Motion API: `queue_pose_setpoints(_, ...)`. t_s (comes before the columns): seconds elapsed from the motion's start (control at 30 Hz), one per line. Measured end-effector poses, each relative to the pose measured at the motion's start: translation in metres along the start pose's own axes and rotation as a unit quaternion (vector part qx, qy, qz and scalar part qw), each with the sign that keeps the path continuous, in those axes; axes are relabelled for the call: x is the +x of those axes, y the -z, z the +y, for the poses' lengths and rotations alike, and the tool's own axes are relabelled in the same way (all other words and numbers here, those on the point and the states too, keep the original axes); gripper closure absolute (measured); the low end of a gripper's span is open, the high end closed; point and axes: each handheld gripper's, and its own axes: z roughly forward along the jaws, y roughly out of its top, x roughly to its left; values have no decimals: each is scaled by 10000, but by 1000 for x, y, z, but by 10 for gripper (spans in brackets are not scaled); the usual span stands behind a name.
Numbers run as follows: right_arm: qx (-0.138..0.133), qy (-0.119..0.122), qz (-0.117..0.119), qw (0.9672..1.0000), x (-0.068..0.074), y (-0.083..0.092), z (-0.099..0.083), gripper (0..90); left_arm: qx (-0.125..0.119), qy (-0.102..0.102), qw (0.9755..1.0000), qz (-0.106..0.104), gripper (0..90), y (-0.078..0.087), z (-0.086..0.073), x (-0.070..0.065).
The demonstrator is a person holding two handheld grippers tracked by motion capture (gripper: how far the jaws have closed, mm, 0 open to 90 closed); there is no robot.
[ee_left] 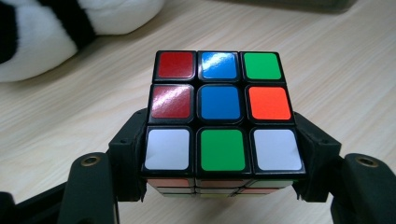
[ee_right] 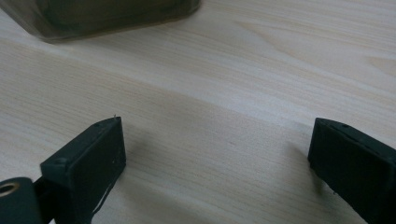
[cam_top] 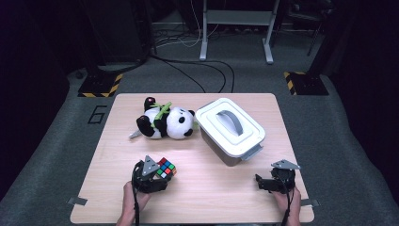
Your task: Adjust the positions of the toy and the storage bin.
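Puzzle cube (ee_left: 220,112) sits clamped between the left gripper's (ee_left: 219,161) jaws — above the table (ee_left: 336,60).

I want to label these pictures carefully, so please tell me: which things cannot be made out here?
- Inside of the storage box: hidden by its shut white lid, high view.
- Lower faces of the puzzle cube: hidden by the left hand-held gripper clamping its sides, left gripper view.
- Panda toy: cut off by the top edge, left gripper view.
- Box: blurred and cut off at the top, right gripper view, beyond the open right hand-held gripper.
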Motion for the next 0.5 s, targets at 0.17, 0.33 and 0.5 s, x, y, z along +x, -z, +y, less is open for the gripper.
queue_pose_setpoints(0.17, 57, -18, -49, 10000, 0, -3, 2, 0, 6, 175, 9997, 185, 340, 4, -5, 17)
queue_pose_setpoints(0.33, 54, 5, -43, 10000, 0, -3, 2, 0, 32, 245, 9990, 362, 340, 8, -8, 31)
queue_pose_setpoints(0.5, 62, -25, -49, 10000, 0, -2, 2, 0, -3, 341, 9980, 530, 340, 12, -10, 45)
